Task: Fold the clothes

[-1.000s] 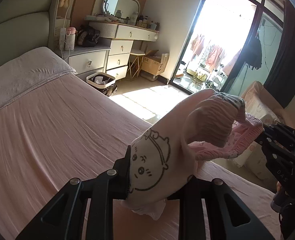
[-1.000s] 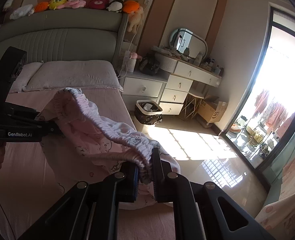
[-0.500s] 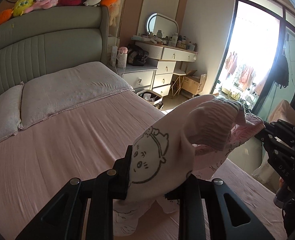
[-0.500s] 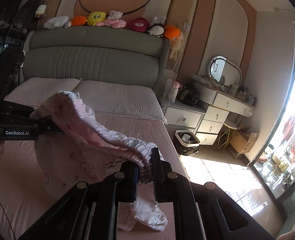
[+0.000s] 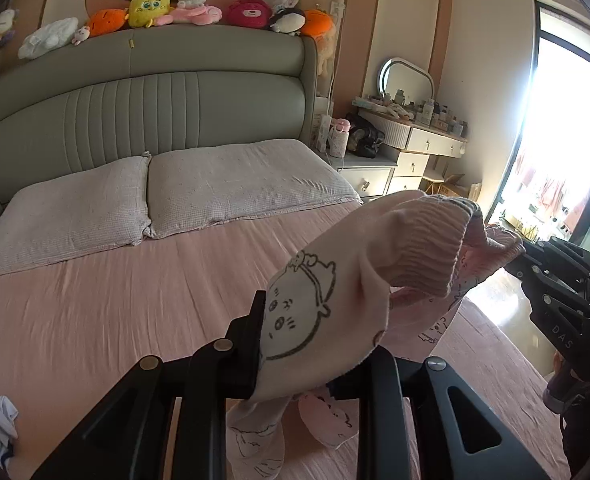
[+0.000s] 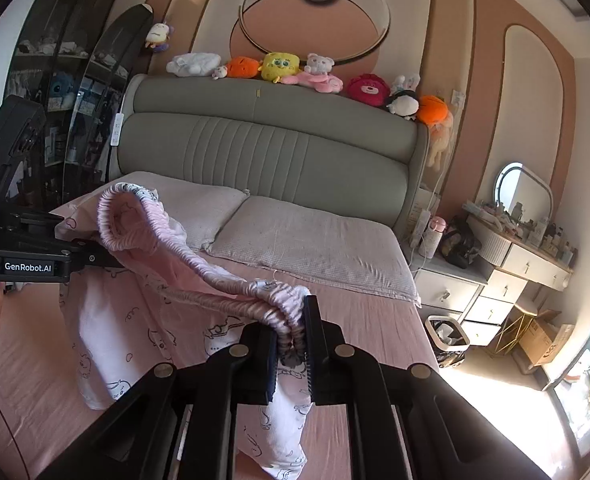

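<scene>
1. Bed (image 5: 135,300): pink sheet, lies under both grippers.
2. Pink trousers (image 6: 143,304): held up above the sheet, elastic waistband strung between the grippers, legs hanging down toward it.
3. Left gripper (image 5: 319,344): clamped on one waistband end.
4. Right gripper (image 6: 291,344): pinching the other end; neither is nearer, lowering looks next.

pink cartoon-print pants (image 5: 379,280) | waistband stretched | legs hanging over bed
</scene>
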A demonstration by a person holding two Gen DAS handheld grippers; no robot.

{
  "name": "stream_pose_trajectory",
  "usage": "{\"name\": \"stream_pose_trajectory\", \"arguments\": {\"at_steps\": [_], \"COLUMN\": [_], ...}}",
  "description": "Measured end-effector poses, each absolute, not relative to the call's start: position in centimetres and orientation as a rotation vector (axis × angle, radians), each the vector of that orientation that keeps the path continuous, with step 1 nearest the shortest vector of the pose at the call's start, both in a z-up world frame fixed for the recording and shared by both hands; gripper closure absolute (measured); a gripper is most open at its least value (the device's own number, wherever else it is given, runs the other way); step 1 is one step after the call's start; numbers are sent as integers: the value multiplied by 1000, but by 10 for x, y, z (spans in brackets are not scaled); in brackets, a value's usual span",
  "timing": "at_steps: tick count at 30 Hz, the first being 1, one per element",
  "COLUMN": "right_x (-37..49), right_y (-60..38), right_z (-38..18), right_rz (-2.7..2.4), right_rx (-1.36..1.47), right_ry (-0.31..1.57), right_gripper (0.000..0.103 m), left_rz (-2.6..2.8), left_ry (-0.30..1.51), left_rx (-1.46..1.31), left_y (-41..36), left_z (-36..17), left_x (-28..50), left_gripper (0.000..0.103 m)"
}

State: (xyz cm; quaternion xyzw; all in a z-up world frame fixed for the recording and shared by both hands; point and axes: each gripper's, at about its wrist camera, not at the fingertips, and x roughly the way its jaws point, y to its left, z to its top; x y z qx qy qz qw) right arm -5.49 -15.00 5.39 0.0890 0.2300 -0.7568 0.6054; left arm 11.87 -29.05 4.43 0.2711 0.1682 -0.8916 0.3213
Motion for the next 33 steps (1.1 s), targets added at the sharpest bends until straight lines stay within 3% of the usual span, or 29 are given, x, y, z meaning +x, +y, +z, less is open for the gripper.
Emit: {"name": "stream_pose_trajectory", "arguments": {"at_steps": [14, 20, 33], "right_x": [-2, 15, 39], "right_y": [-203, -222, -273], "right_z": [63, 38, -61], "right_rz": [-1628, -1634, -1584], "right_rx": [217, 270, 512], "right_ry": [395, 407, 515], "right_gripper": [95, 95, 95], "left_rz": [-2241, -2233, -2193], "left_ry": [463, 440, 721], "left_rx": [665, 767, 946], "left_y": [-335, -342, -388], "left_z": [48, 14, -87], "left_x": [179, 194, 219], "left_gripper": [81, 81, 81]}}
